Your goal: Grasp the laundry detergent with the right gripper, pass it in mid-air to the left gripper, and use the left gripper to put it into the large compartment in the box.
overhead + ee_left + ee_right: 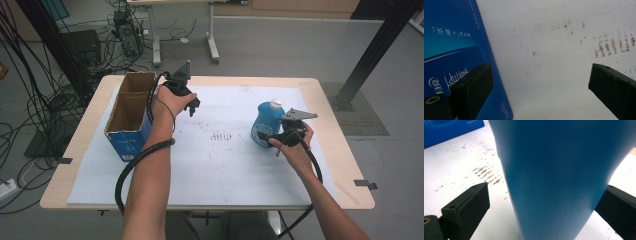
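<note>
Blue plastic bottle (268, 124) with a white cap is seen upright on the white sheet (225, 165), right of centre, and is bracketed by the right gripper (266, 137), whose 2 jaws are spread wide with a gap visible on the left side; contact on the other side cannot be told. Left gripper (191, 106) is held wide open and empty just beside the open cardboard box (131, 112) at the table's (75, 150) left.

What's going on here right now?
A person works at the table with two hand-held grippers. The right hand-held gripper has its jaws open around the upright blue bottle; the left jaw is clearly apart from it. The left hand-held gripper is open beside the open blue box.
</note>
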Available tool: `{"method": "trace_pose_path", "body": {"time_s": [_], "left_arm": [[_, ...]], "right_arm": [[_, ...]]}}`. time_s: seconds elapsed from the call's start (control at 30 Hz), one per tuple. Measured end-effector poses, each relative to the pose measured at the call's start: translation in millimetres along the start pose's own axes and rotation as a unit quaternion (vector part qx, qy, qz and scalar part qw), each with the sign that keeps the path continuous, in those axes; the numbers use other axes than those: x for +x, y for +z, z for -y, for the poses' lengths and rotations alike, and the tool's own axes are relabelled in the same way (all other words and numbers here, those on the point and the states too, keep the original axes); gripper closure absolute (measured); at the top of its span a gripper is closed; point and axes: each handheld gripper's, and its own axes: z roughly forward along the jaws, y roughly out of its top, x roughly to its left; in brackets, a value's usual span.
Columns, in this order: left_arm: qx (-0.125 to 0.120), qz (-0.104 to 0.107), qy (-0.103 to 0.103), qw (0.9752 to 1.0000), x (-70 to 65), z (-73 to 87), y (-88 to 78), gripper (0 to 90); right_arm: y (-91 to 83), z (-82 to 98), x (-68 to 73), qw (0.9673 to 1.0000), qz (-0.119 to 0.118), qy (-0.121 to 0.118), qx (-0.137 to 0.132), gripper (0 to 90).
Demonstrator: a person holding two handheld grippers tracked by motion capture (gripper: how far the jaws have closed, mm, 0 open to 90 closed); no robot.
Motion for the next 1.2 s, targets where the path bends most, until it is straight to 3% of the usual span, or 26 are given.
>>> {"method": "trace_pose_path", "body": {"time_s": [1.2], "left_arm": [[-0.004, -0.001, 0.001, 1.0, -0.8, 1.3, -3.8, 6.6]], "right_arm": [[-0.7, 1.0, 2.5, 1.0, 0.0, -0.005, -0.005, 1.7]]}}
